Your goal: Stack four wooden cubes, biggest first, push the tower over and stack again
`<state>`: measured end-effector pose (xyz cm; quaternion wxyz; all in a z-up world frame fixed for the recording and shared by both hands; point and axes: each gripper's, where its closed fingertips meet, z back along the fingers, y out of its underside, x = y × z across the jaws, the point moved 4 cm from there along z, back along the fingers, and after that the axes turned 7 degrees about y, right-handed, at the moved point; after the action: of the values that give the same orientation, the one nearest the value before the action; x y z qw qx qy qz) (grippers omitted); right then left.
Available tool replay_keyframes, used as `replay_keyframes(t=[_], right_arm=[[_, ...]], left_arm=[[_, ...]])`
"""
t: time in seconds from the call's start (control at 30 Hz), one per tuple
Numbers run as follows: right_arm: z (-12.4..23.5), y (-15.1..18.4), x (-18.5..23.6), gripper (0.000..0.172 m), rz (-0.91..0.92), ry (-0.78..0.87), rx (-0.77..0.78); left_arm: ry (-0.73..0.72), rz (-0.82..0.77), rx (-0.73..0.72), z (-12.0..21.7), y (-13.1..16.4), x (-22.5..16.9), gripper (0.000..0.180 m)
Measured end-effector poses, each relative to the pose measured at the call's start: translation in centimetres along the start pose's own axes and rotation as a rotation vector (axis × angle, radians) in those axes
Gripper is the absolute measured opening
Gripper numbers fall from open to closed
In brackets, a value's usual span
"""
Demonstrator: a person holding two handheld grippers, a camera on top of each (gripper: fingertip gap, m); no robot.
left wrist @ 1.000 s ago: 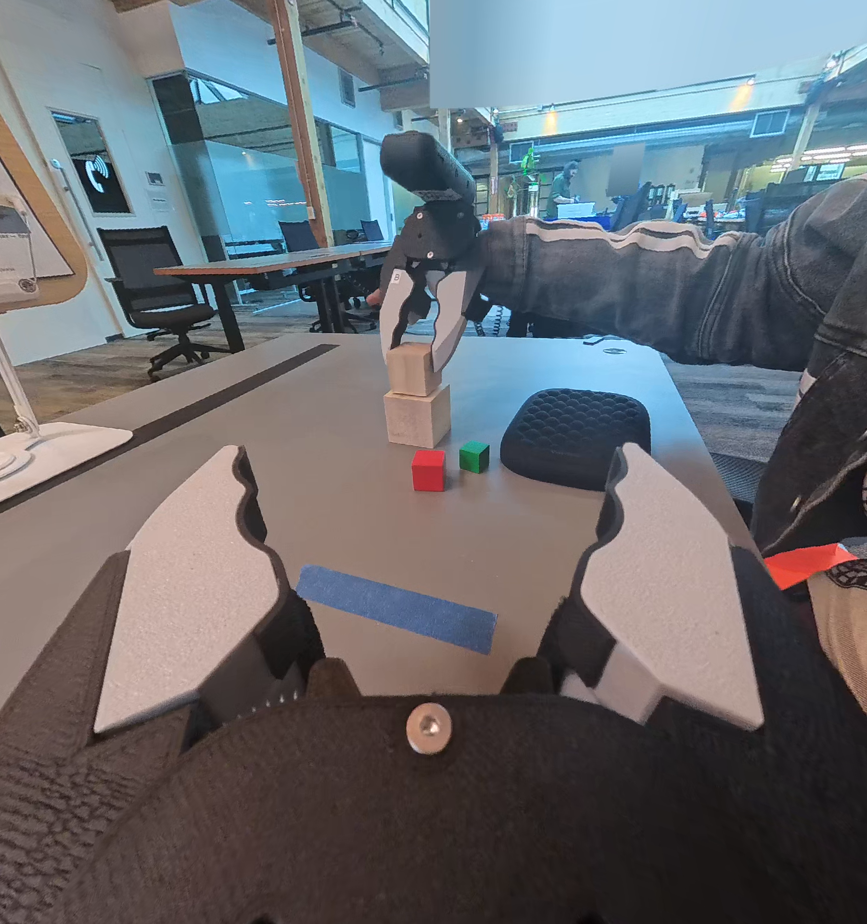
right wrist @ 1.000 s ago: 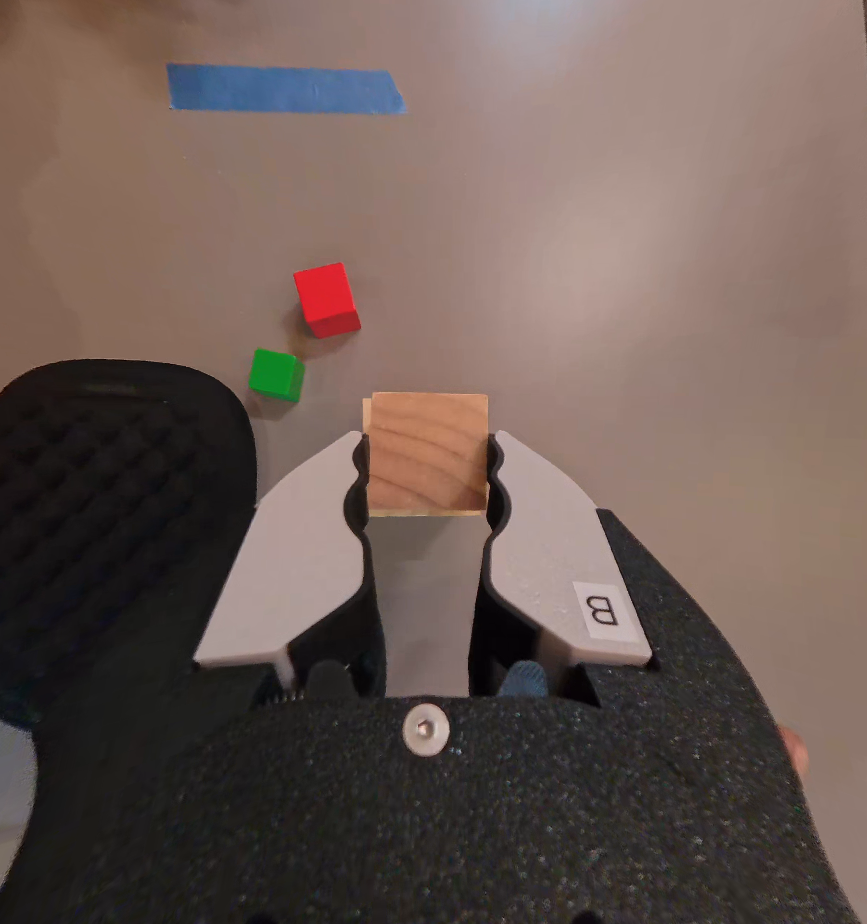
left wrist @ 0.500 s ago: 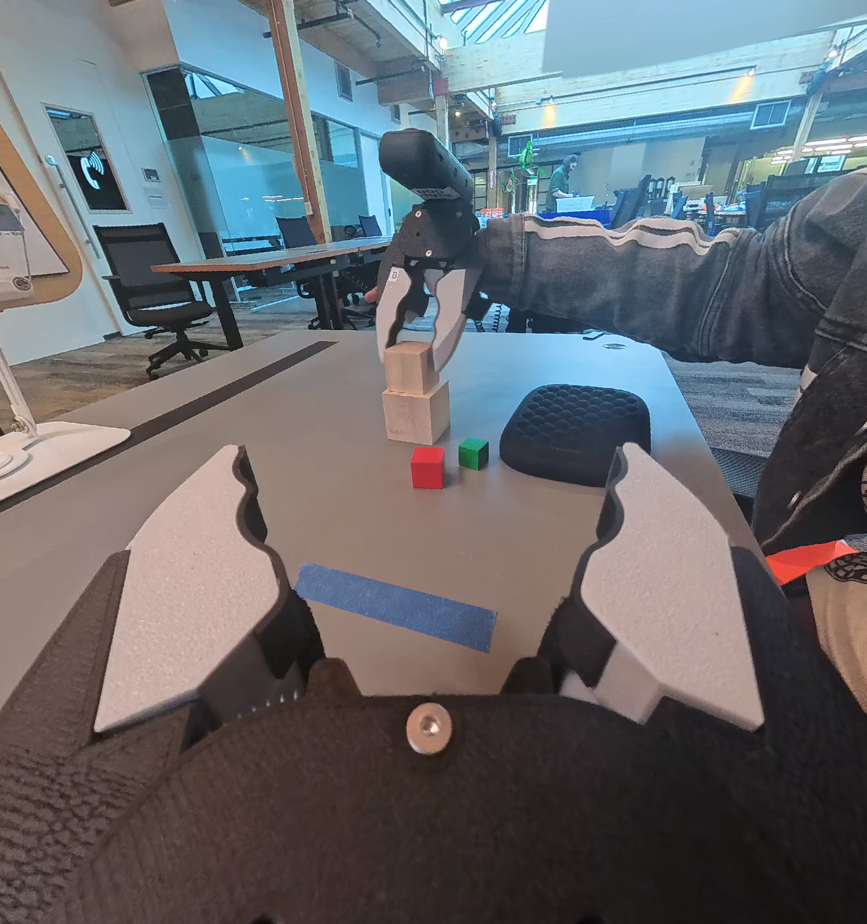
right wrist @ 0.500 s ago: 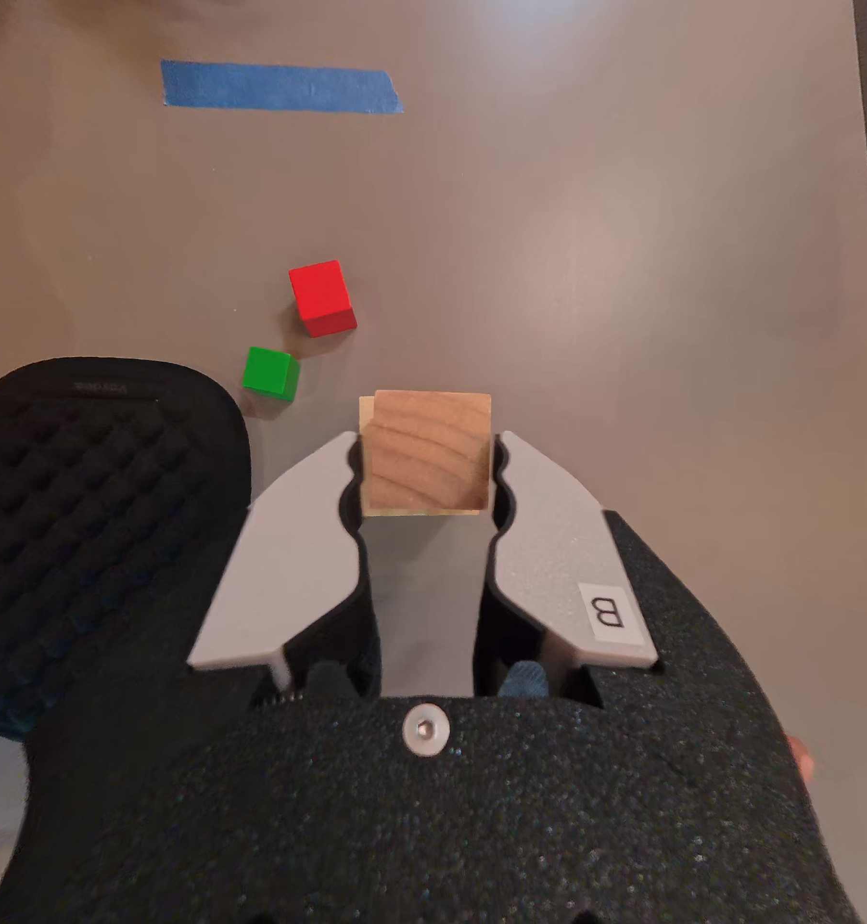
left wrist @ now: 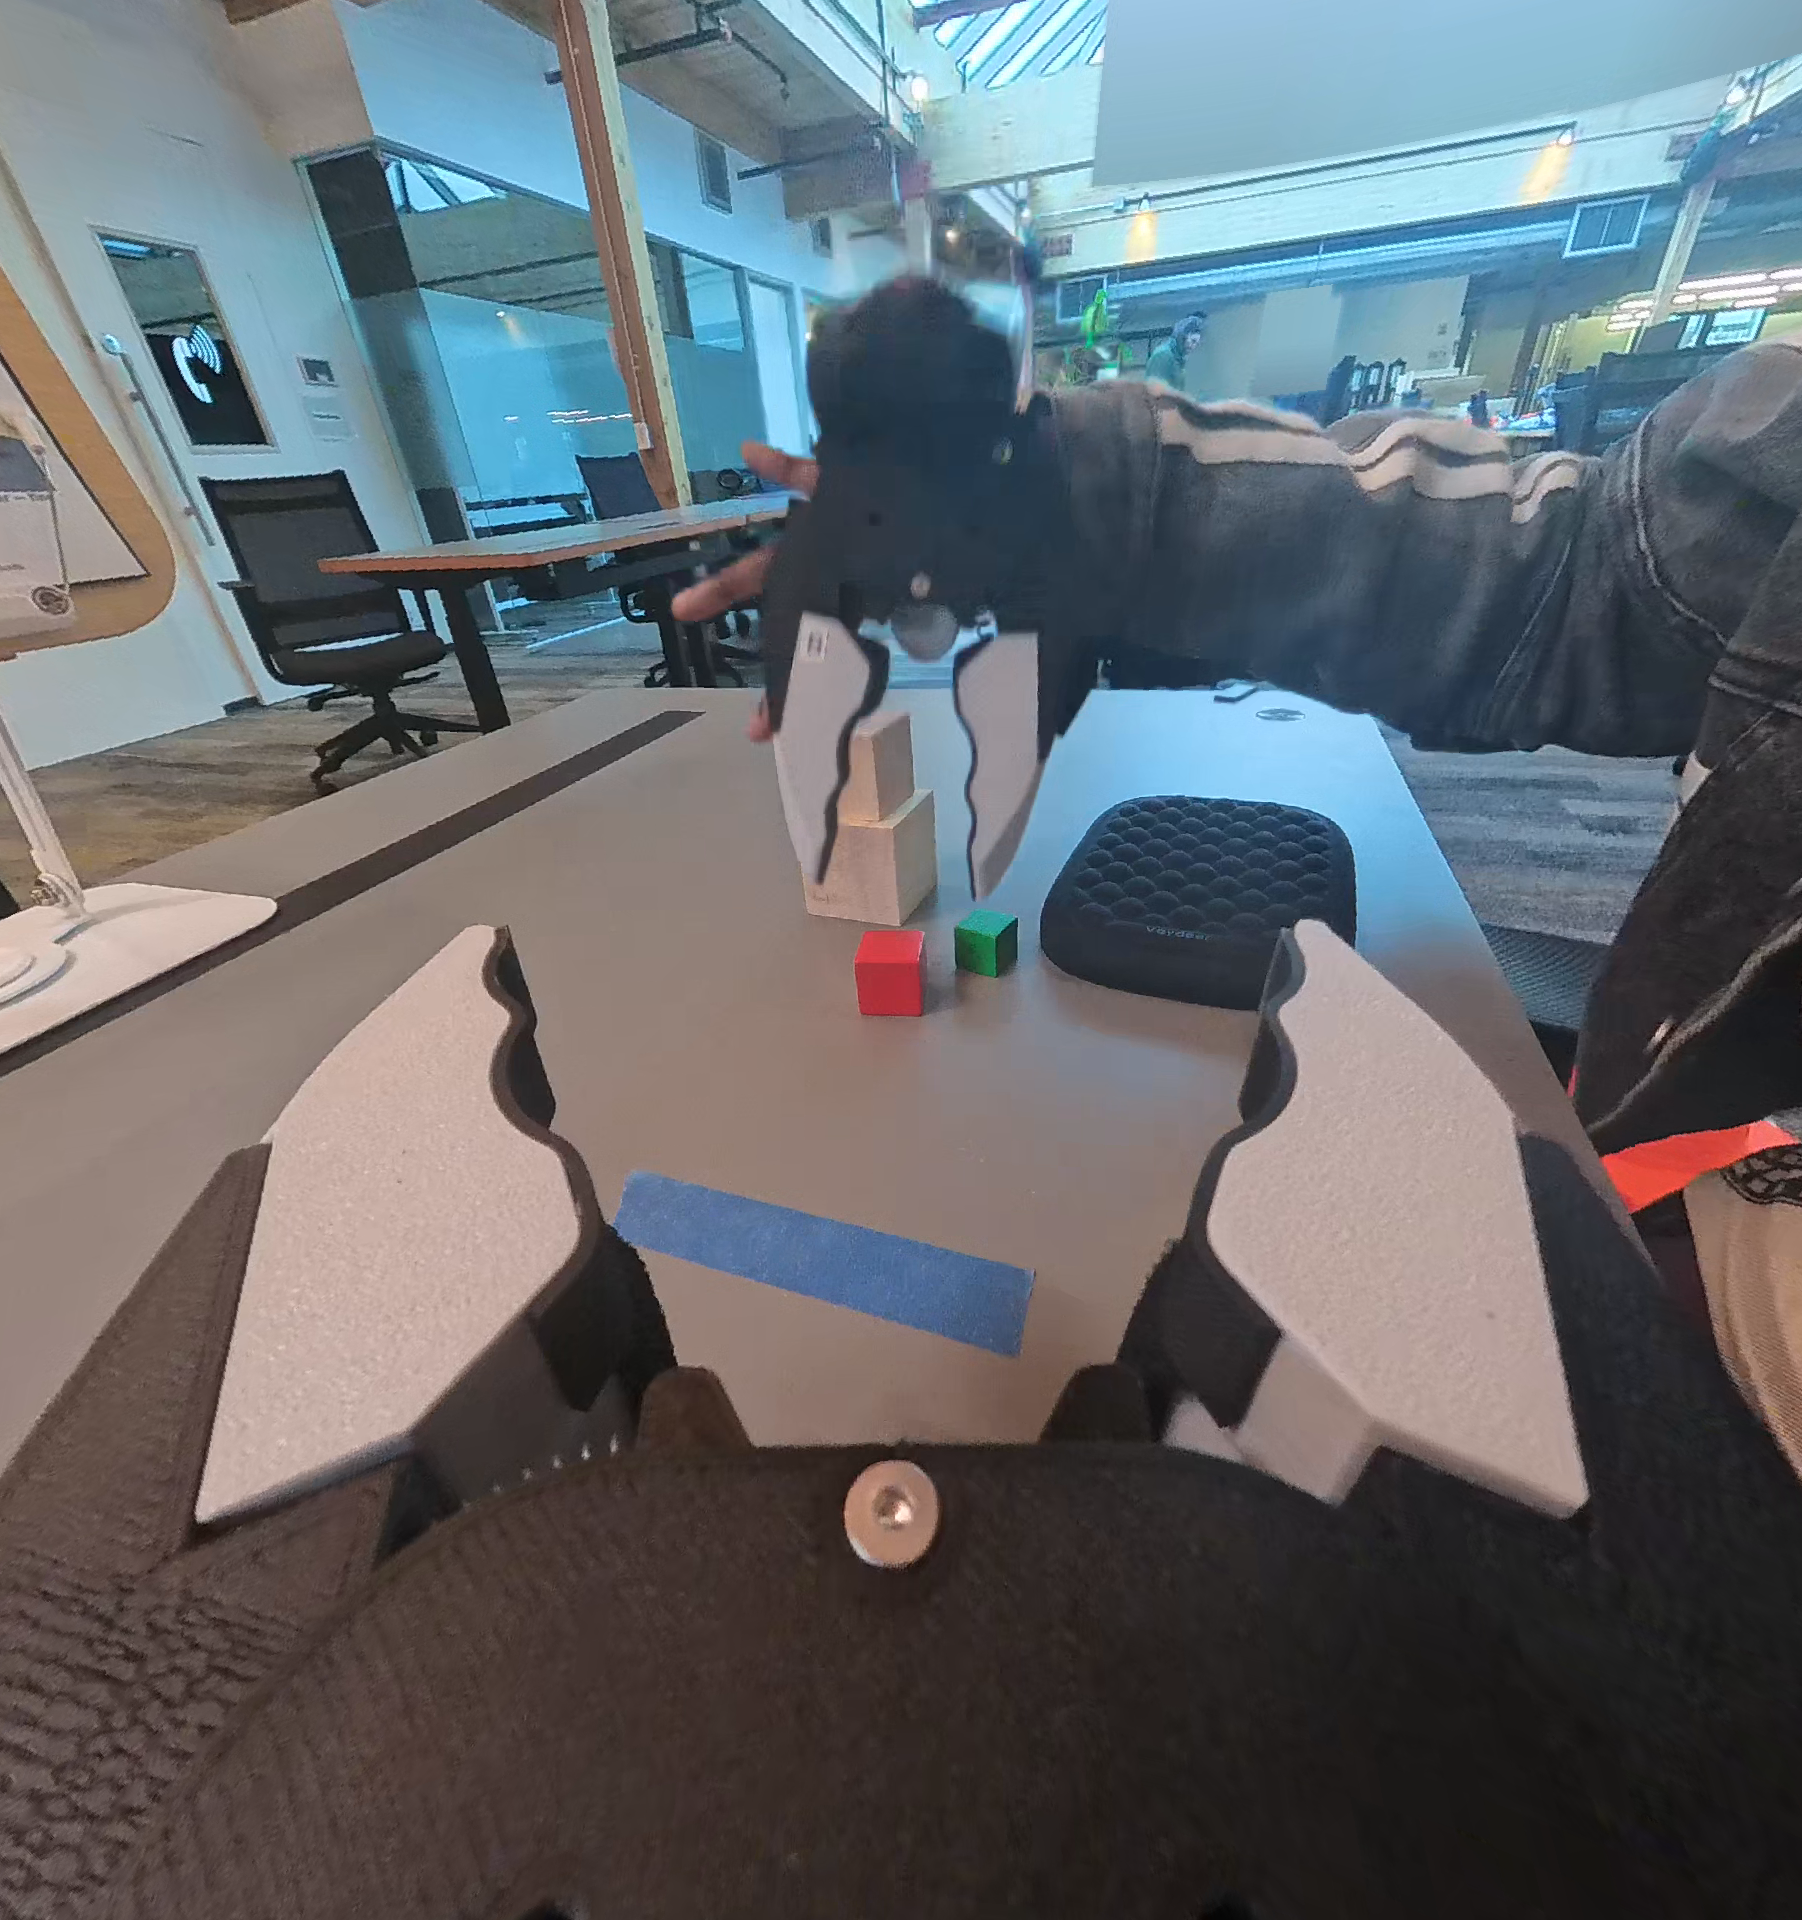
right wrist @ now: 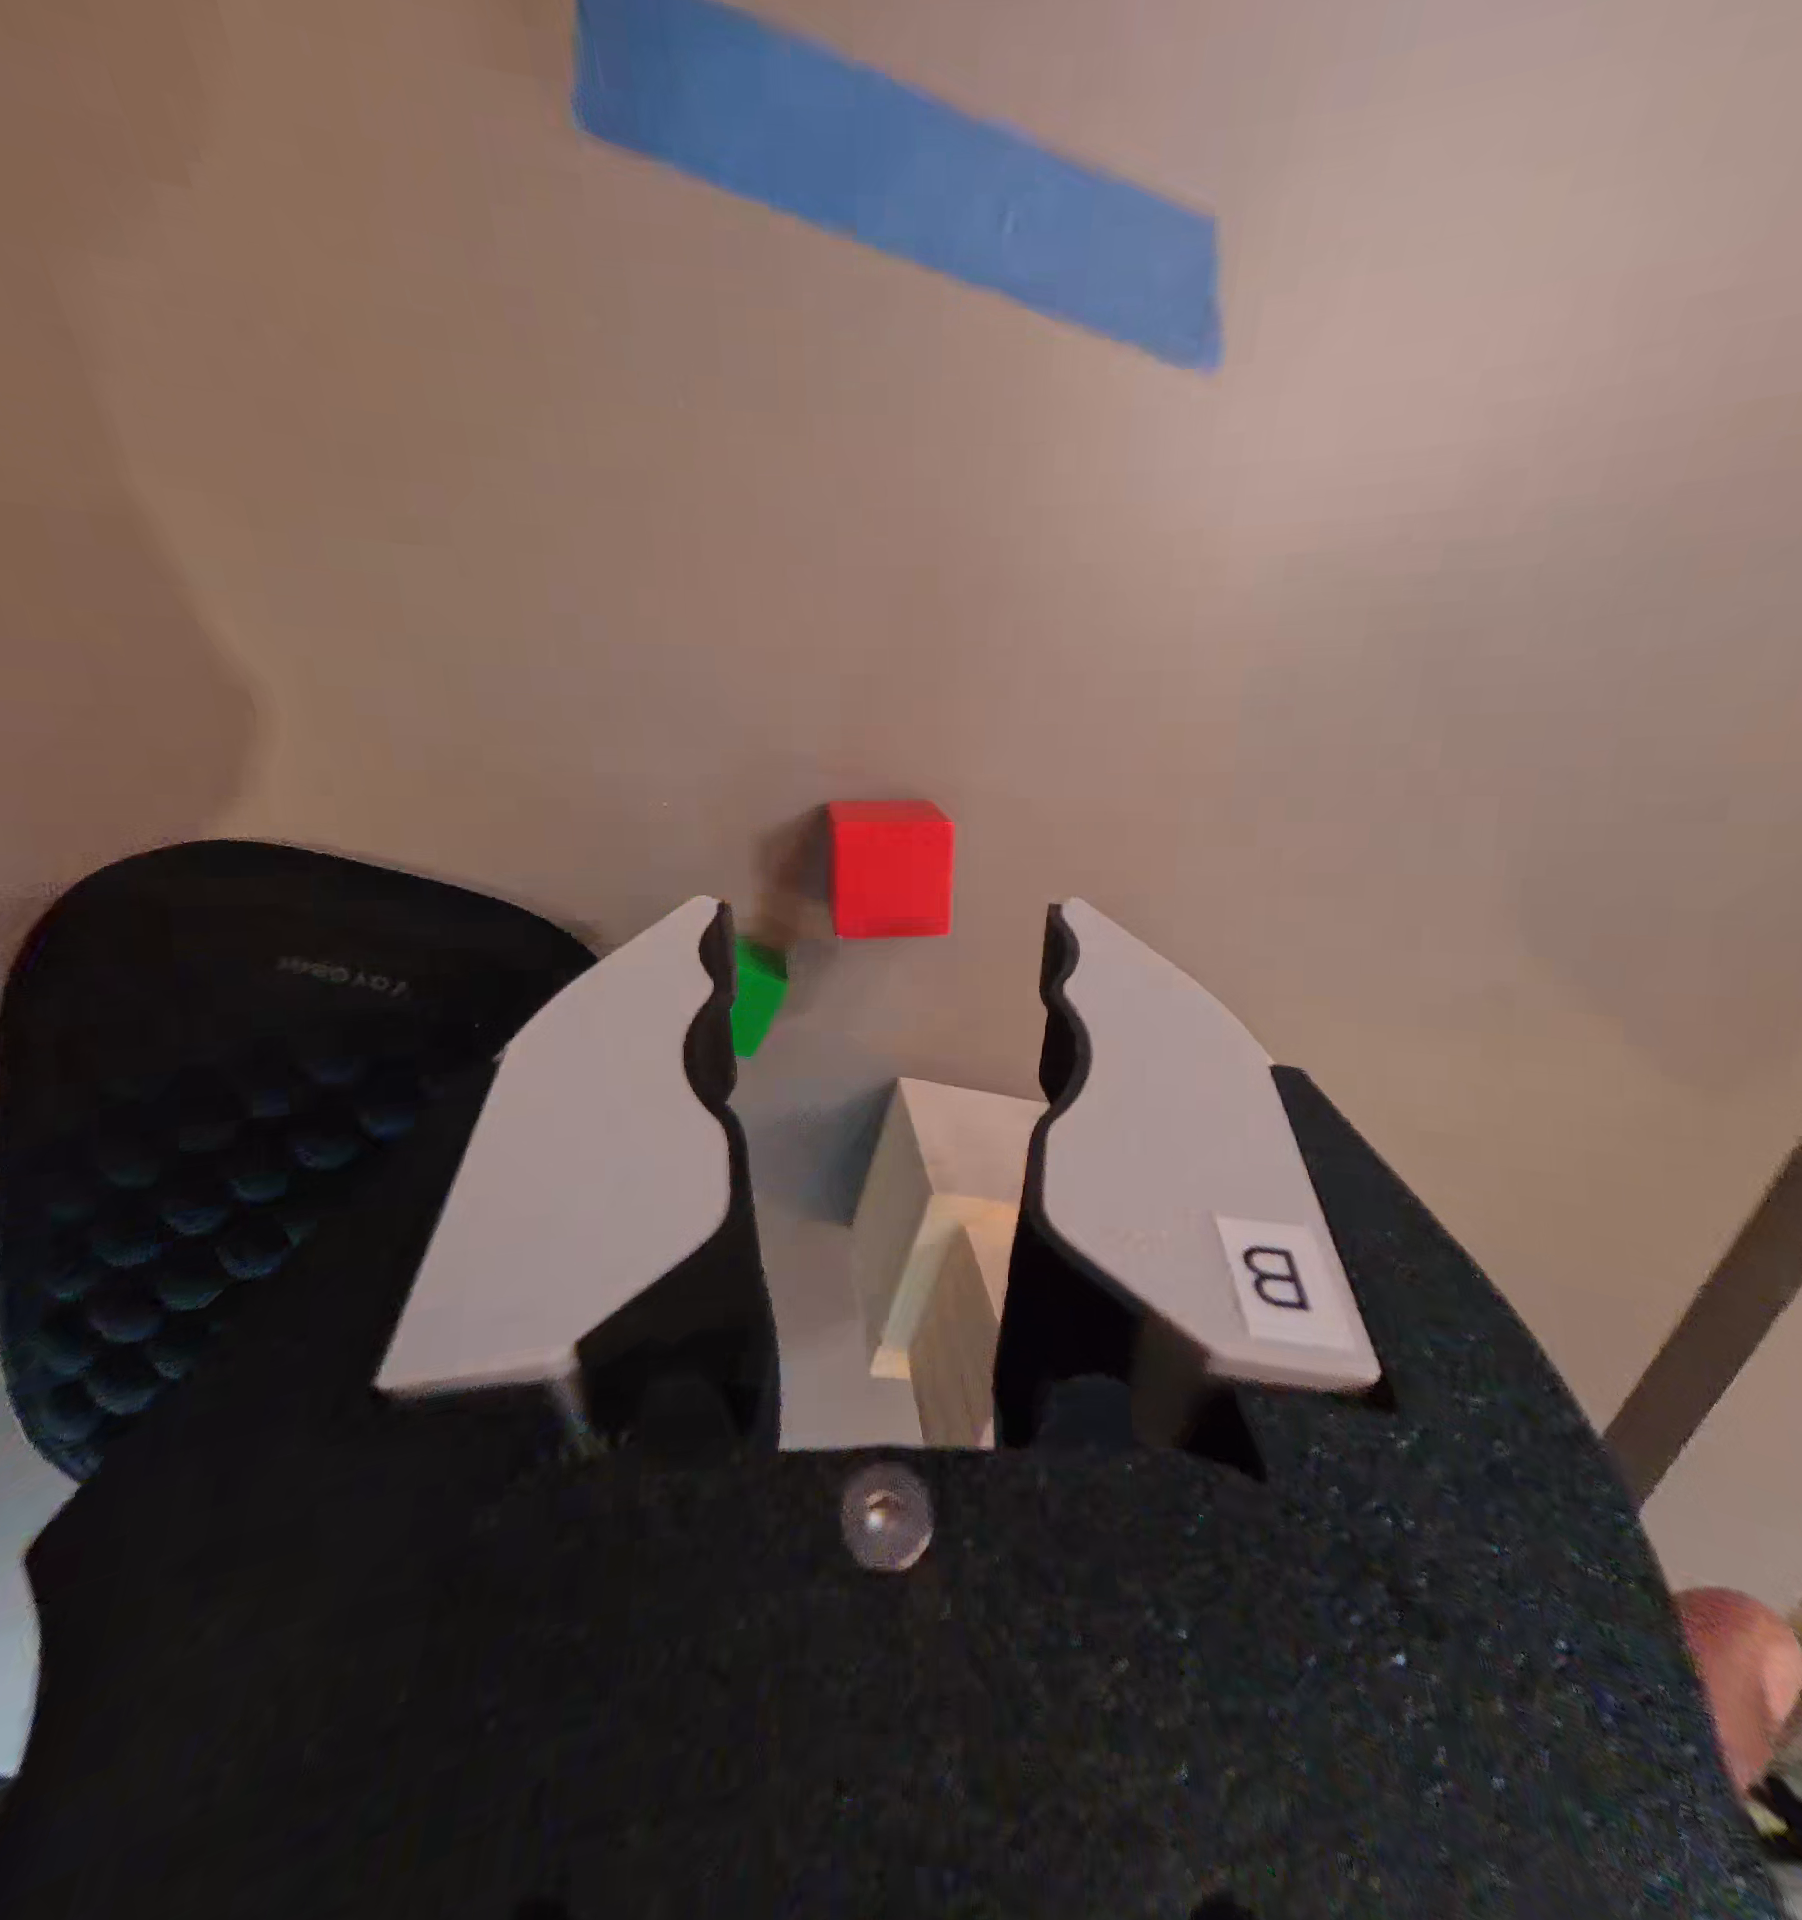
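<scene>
In the left wrist view a small plain wooden cube [left wrist: 886, 769] sits on a larger plain wooden cube [left wrist: 871, 868] on the grey table [left wrist: 668, 1039]. A red cube [left wrist: 890, 971] and a smaller green cube [left wrist: 985, 942] lie on the table just in front of the stack. My right gripper [left wrist: 902, 878] is open and empty, blurred, hanging in front of the stack. In the right wrist view it [right wrist: 886, 914] points down at the red cube [right wrist: 890, 868]. The green cube [right wrist: 757, 997] is by its left fingertip, and the stack [right wrist: 964, 1138] lies low between the fingers. My left gripper [left wrist: 892, 935] is wide open and empty, well back from the cubes.
A black textured pad [left wrist: 1198, 899] lies right of the cubes and also shows in the right wrist view [right wrist: 232, 1091]. A blue tape strip [left wrist: 824, 1262] is near my left gripper. A white stand base [left wrist: 76, 956] sits at the far left. A person's sleeve [left wrist: 1396, 582] crosses above the table.
My right gripper opened and let go of the small wooden cube, which stays on the larger one. It then drew back from the stack and tilted toward the red cube. The left gripper has not moved.
</scene>
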<state>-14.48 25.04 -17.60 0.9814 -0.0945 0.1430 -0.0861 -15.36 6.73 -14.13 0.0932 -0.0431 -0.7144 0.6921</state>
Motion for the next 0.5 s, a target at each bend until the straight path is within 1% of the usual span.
replay_keyframes(t=[0.07,0.17,0.23,0.27,0.37,0.43,0.5], right_arm=[[-1.6,0.2,0.3,0.053,-0.002,-0.031,0.057],[-3.1,0.5,0.3,0.046,-0.002,-0.04,0.097],[-3.4,0.7,0.2,0.027,0.015,-0.022,0.099],[-3.4,0.6,0.2,0.027,0.019,-0.023,0.09],[-1.7,0.4,-0.1,0.027,-0.005,-0.016,0.027],[0.6,0.5,-0.8,0.027,-0.032,0.009,-0.024],[3.3,1.3,-1.7,0.027,-0.064,0.052,-0.039]], left_arm=[[0.0,-0.007,0.007,0.0,0.0,-0.1,0.13],[0.003,-0.013,0.012,-0.1,0.0,-0.1,0.13],[0.003,-0.014,0.013,-0.1,0.1,-0.2,0.13],[0.002,-0.013,0.012,-0.1,0.1,-0.1,0.13],[0.0,-0.009,0.011,-0.1,0.1,-0.1,0.13],[-0.001,-0.006,0.009,0.0,0.0,0.0,0.13],[-0.002,-0.004,0.008,0.0,0.0,0.0,0.13]])
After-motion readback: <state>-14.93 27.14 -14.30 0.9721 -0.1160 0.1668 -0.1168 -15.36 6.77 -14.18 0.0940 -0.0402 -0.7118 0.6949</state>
